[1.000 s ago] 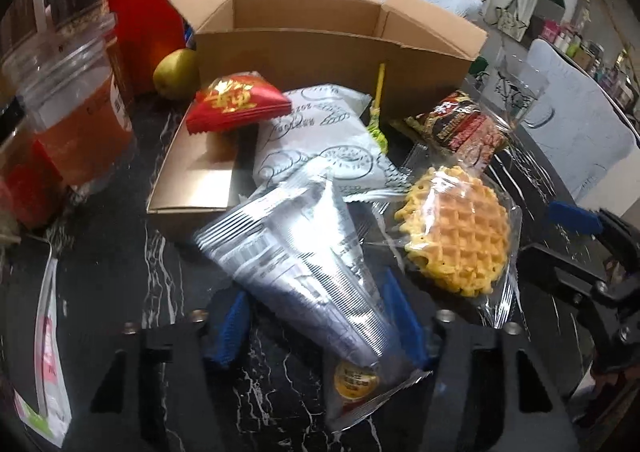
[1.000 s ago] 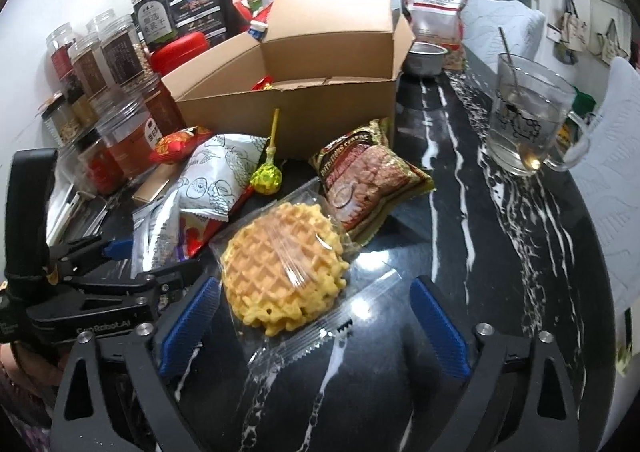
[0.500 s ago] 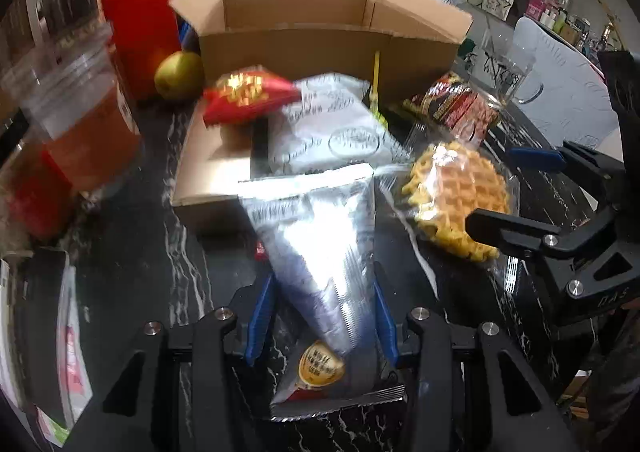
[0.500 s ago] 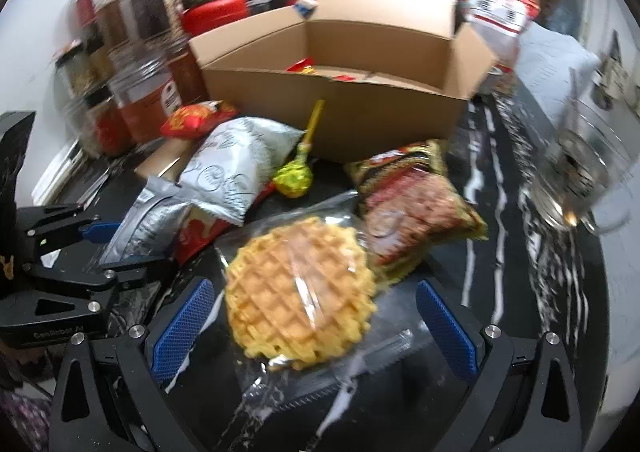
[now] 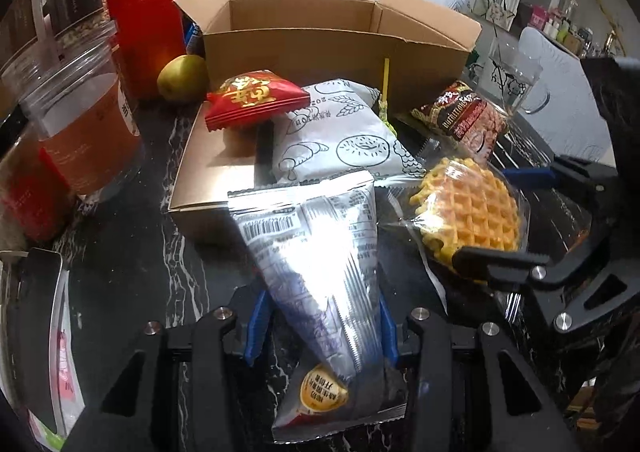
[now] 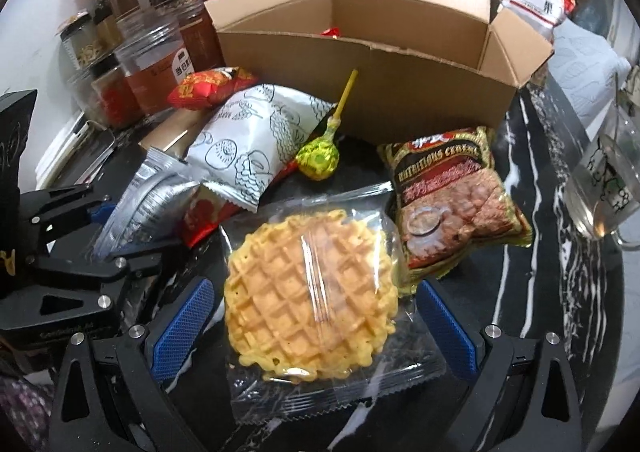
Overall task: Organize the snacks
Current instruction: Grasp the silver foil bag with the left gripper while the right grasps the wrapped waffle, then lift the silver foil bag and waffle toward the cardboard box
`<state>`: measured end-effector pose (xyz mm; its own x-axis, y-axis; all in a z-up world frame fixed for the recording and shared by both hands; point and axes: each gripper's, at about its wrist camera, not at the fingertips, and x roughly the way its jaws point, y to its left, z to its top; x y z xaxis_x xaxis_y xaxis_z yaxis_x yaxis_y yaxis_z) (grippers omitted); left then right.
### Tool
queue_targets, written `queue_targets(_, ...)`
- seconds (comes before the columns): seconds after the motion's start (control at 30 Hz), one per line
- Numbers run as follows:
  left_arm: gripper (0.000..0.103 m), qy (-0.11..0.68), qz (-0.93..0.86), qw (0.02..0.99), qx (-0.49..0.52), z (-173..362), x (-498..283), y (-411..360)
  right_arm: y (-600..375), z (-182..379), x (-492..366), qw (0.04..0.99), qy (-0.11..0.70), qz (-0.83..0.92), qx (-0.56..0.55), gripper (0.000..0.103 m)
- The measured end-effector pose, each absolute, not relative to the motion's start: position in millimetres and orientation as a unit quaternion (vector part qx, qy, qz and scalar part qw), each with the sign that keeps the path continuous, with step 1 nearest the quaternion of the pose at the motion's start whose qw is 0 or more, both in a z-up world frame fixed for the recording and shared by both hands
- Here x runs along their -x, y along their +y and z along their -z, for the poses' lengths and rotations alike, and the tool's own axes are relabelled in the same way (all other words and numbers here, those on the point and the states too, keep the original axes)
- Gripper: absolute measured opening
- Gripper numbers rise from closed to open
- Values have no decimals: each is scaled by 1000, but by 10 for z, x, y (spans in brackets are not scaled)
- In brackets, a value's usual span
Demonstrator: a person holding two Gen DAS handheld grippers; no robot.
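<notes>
- Between the right gripper pads: wrapped waffle lying flat on the black marble table, jaws standing apart, not touching.
- Left gripper clamping the silver packet, long axis pointing toward the cardboard box.

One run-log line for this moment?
left gripper: shut on silver snack packet | right gripper: open, straddling wrapped waffle | cardboard box: open

Silver snack packet and wrapped waffle before open cardboard box
</notes>
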<state>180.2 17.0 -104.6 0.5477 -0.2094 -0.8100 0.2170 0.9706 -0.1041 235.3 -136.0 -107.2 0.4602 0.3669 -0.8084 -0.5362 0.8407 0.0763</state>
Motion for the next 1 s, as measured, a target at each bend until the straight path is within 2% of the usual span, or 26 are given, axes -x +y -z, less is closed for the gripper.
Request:
queue_targets(0.4,40,460,110,881,-12,1053,-1738,236,-1285,1137,-2307,832,478,-266,93,103)
queue_targets(0.6,39,461,105,881,-2,1052,-1677,316,-1177,1220,-2270,852,460,-220,121,103)
queue_targets(0.8,37,457,104,883,7,1024,-1609,374,-1231,1205,-2154,861,449,-207,116,85)
queue_targets(1.0,36,442,108,890,15,925,-1518,422,-1416,1140,-2003,867,445,-214,65,81)
